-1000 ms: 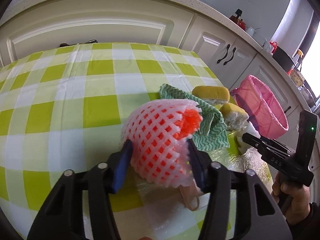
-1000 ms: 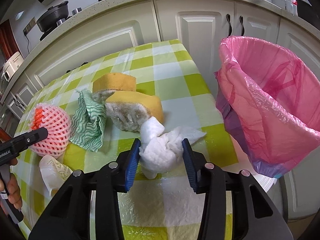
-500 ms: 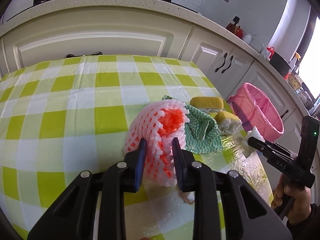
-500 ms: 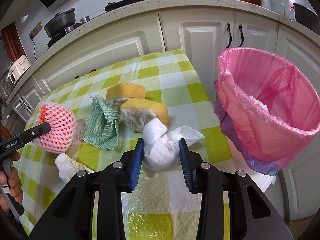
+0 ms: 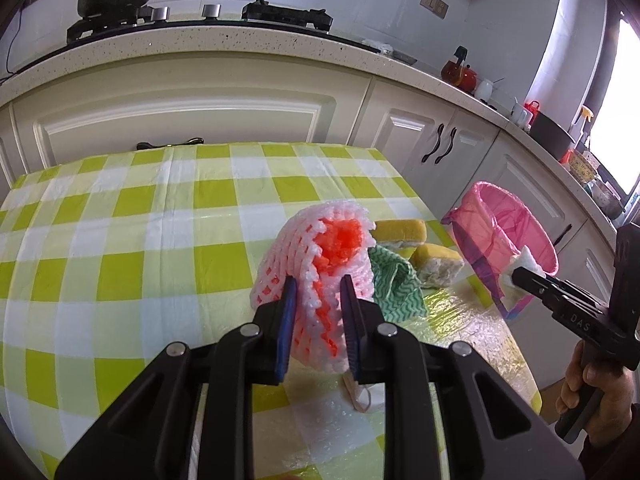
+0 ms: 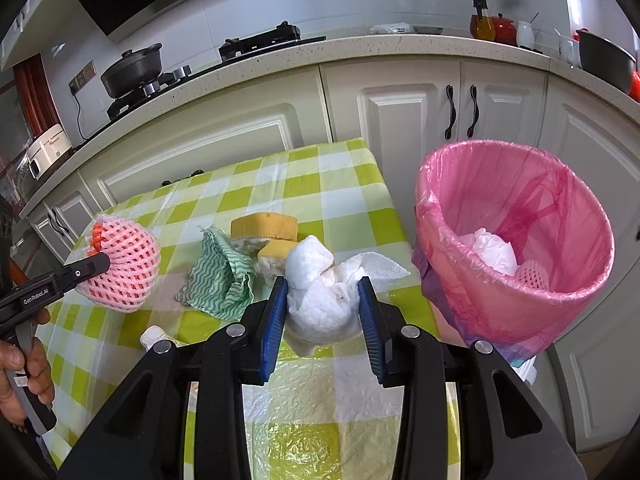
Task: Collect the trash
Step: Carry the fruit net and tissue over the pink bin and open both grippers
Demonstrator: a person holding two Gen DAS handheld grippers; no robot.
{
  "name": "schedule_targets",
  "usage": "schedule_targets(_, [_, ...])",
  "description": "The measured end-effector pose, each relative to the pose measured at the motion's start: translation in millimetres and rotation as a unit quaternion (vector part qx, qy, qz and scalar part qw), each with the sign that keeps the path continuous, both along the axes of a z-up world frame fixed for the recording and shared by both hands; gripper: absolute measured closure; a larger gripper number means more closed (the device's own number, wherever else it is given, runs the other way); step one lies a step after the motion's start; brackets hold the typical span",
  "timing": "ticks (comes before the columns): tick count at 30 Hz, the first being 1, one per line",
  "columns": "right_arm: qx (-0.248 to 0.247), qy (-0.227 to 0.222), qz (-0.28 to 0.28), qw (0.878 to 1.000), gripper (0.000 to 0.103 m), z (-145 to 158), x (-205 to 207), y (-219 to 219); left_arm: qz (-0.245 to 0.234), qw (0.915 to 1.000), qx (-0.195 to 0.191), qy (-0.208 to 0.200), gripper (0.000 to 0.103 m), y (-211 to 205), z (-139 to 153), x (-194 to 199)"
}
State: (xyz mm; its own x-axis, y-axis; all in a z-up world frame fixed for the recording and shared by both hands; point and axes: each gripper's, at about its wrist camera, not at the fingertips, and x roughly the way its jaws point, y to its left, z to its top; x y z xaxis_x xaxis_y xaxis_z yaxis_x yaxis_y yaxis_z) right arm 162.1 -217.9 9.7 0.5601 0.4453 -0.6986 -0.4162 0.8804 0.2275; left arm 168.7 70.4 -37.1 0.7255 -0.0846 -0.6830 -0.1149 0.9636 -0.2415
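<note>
My left gripper [image 5: 318,312] is shut on a pink foam fruit net [image 5: 320,256] and holds it above the checked tablecloth; the net also shows in the right wrist view [image 6: 126,268]. My right gripper [image 6: 323,312] is shut on a crumpled white paper towel [image 6: 320,292], lifted above the table edge. The pink-lined trash bin [image 6: 516,240] stands right of the table and holds white paper and another foam net. It also shows in the left wrist view [image 5: 504,236].
On the table [image 5: 120,240] lie a green wavy-patterned cloth [image 6: 220,280], two yellow sponges [image 6: 264,228] and a small white wrapper [image 6: 154,336]. White kitchen cabinets [image 6: 400,120] and a counter with a stove run behind.
Both grippers have closed tighter on their items and lifted them off the table. The right gripper with the towel has moved nearer the bin.
</note>
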Motion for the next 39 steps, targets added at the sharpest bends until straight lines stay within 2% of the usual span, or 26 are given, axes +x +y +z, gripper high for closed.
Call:
schedule_targets(9, [0.003,-0.024,-0.011,1.0,0.067,17.2,-0.2,-12.0,-0.014,0.9994,0.004,-0.033,0.082,-16.5,28.0,1.5])
schedule_targets(18, [0.007,-0.057,-0.04,0.998,0.067,45.8,10.3,-44.8,-0.048,0.9957,-0.004,-0.079,0.082,-54.0,63.6,25.5])
schedule_targets(25, [0.0,-0.078,-0.076,0.994,0.067,62.1,35.4,-87.7,-0.103,0.989,-0.006,-0.106,0.082,-110.3,89.1,65.1])
schedule_targets(29, [-0.007,-0.087,-0.098,0.991,0.067,69.1,56.0,-114.3,-0.133,0.9834,-0.023,-0.121,0.082,-144.2,99.7,88.7])
schedule_targets(34, [-0.011,-0.086,-0.116,0.989,0.067,68.8,81.7,-138.4,-0.162,0.9791,-0.041,-0.115,0.081,-184.7,99.7,126.7])
schedule_targets(39, [-0.013,-0.083,-0.124,0.989,0.067,65.3,110.1,-157.4,-0.19,0.9753,-0.041,-0.104,0.082,-222.5,94.9,163.8])
